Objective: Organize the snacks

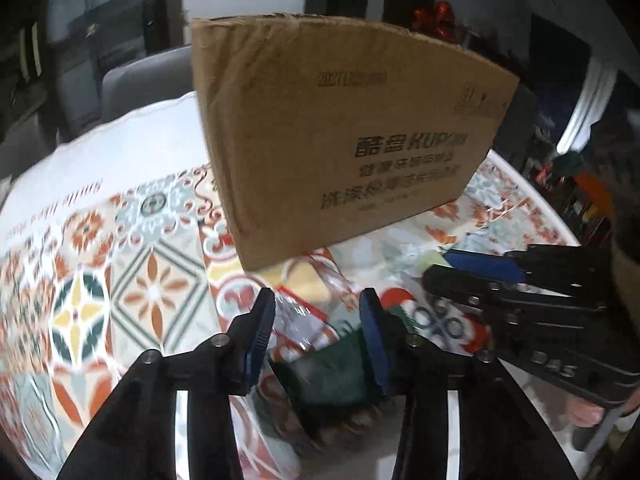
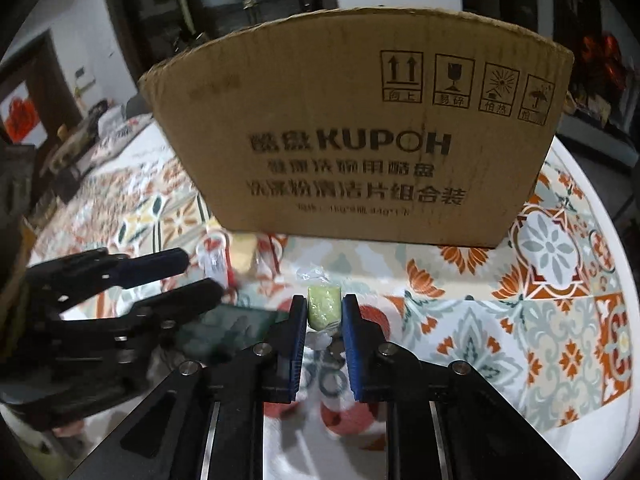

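- Risk, right side: the right gripper is pinching a small pale-green wrapped snack by its sides only. Judged from this hold, the slick wrapper may be slipping out during any lift toward the cardboard box, which is standing at twelve o'clock with its tall wall facing the fingers.
- Risk, left side: the left gripper is straddling a dark green packet beside a clear-wrapped yellow snack at eleven o'clock. Closing here could be catching two wrappers at once (or only loose film).
- Risk, shared: the two tools are working close together, the right one lying at three o'clock in the left wrist view, so a collision is possible.
- Jaws, right: drawn together and clamping the pale-green snack between the blue pads.
- Jaws, left: standing partly apart; the green packet is lying between them, and no firm press on it is visible.
- Task items: loose snacks are lying on the patterned tablecloth in front of the box; whether any are already inside cannot be told.
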`<state>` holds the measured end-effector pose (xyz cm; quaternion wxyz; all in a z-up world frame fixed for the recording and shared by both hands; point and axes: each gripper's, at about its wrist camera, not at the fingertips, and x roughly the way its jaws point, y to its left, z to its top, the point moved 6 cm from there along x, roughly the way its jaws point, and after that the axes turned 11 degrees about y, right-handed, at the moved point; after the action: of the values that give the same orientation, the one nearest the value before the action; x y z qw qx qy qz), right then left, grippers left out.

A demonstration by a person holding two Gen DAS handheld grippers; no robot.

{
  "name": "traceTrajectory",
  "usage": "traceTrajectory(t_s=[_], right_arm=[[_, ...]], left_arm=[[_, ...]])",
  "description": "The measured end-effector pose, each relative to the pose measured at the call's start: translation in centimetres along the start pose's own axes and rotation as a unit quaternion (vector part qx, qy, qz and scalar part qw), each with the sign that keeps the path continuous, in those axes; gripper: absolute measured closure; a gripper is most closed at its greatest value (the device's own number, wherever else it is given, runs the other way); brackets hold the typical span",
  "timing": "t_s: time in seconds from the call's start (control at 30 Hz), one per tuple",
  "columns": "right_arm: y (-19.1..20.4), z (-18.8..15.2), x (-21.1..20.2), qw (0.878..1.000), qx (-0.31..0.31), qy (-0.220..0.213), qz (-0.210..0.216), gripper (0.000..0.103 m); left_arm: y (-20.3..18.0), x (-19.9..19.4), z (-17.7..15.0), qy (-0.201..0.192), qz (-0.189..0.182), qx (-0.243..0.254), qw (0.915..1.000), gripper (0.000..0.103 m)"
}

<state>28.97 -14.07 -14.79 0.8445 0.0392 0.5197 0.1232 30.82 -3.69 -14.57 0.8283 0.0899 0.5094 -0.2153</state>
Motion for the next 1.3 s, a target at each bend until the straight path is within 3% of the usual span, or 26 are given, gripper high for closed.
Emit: traceTrajectory(t_s=[0.23,0.37,0.47,0.5,0.67,1.3], right_arm=[[0.0,-0.2,1.1,1.0,0.02,0.008,0.008,0.084],[0.0,-0.4,1.6,1.0,0.028,0.011,0.011,0.084],[0.0,-0.4,1.7,0.999,0.03,0.012,0.012,0.084],[-0.1,-0.4,1.7,0.999,0.031,0.011,0.013,0.084],[0.1,-0.2,1.4,0.999,0.03,0.007,0.014,0.084],[0.0,-0.6,-7.7,0.997,0.003,-0.072,0.013,0.084]], left_arm=[[-0.8,2.2,0.6,0.008,0.037,0.078,0.9963,0.057],[-0.9,3.1,0.8,0.016,0.04,0.084,0.9955,0.058],[-1.1,3.4,0.7,0.017,0.038,0.088,0.9953,0.063],[-1.2,3.4,0.7,0.016,0.038,0.09,0.9951,0.07],[-1.5,3.1,0.6,0.012,0.035,0.087,0.9955,0.071],[-2.3,-8.8,0.9,-0.088,0.046,0.027,0.9947,0.071]])
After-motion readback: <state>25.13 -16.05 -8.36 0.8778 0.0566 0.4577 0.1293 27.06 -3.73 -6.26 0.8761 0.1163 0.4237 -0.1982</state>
